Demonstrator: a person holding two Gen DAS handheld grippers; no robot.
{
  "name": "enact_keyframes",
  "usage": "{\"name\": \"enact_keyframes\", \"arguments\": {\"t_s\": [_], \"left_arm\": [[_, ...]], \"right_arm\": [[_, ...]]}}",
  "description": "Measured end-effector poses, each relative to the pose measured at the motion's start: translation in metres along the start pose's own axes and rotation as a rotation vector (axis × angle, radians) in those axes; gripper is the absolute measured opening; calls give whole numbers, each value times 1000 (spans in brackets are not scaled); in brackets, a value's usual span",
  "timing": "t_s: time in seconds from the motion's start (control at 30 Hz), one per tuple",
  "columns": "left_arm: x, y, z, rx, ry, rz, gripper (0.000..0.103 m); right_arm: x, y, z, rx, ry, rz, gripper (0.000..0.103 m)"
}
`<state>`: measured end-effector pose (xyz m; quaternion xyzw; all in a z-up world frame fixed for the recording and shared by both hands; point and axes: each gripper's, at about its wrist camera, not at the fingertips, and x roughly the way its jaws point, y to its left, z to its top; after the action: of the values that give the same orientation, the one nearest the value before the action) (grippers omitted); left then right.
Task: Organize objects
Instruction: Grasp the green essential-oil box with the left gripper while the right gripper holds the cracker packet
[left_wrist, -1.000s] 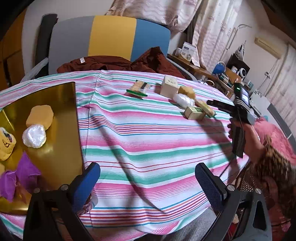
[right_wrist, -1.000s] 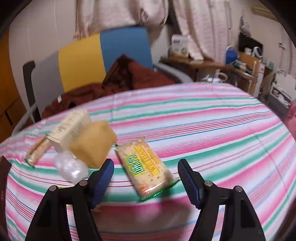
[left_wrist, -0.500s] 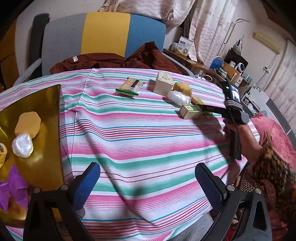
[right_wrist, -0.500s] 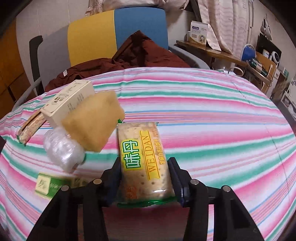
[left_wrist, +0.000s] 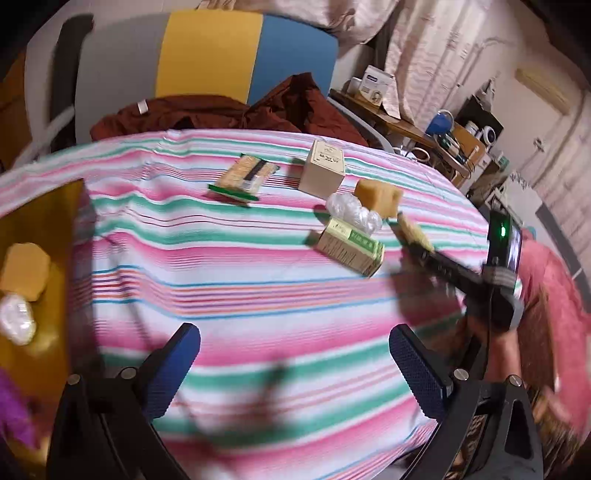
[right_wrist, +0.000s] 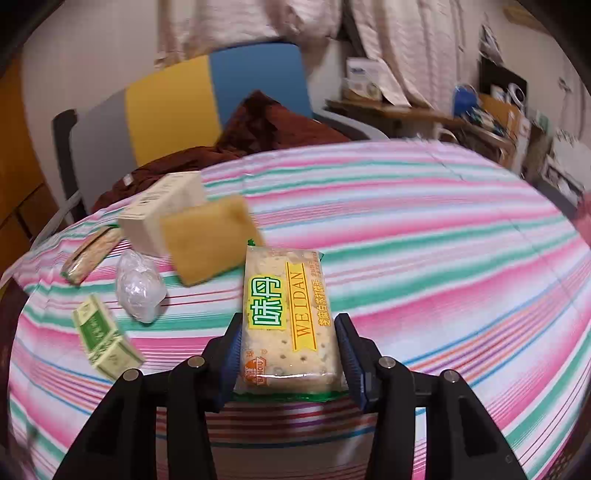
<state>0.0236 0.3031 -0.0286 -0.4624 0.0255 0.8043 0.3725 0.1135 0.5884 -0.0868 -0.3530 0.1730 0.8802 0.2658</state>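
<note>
My right gripper (right_wrist: 290, 354) is shut on a cracker packet (right_wrist: 286, 317) with green and yellow labels and holds it above the striped tablecloth (right_wrist: 424, 236). In the left wrist view the right gripper (left_wrist: 410, 236) reaches in from the right with the packet (left_wrist: 413, 230) edge-on. My left gripper (left_wrist: 295, 369) is open and empty over the near cloth. On the table lie a yellow sponge (right_wrist: 208, 238), a clear plastic ball (right_wrist: 140, 291), a green box (right_wrist: 105, 338), a beige box (right_wrist: 162, 212) and a second cracker packet (left_wrist: 242, 177).
A gold tray (left_wrist: 40, 206) at the left edge holds a yellow sponge (left_wrist: 24, 271), a white ball (left_wrist: 16, 323) and something purple (left_wrist: 11, 413). A grey, yellow and blue chair (left_wrist: 207, 51) with brown cloth (left_wrist: 221, 110) stands behind the table. Cluttered shelves (left_wrist: 424, 129) are at right.
My right gripper closed on the cracker packet and lifted it off the cloth. My left gripper swung right and away from the tray, staying open.
</note>
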Motion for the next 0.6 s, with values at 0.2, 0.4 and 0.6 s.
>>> {"name": "enact_keyframes", "arguments": {"t_s": [0.2,0.4,0.6], "left_arm": [[55,-36,36,-55,65,-19,103],[108,-62,64,-64,116,25,103],[137,-67,72,-34,136,73,103]], "right_arm": [[2,10,-1,-45,-13,-48,48],[3,13,-2,-56,-25,-77,48],[4,14,-2,-54,-31,-80,49]]}}
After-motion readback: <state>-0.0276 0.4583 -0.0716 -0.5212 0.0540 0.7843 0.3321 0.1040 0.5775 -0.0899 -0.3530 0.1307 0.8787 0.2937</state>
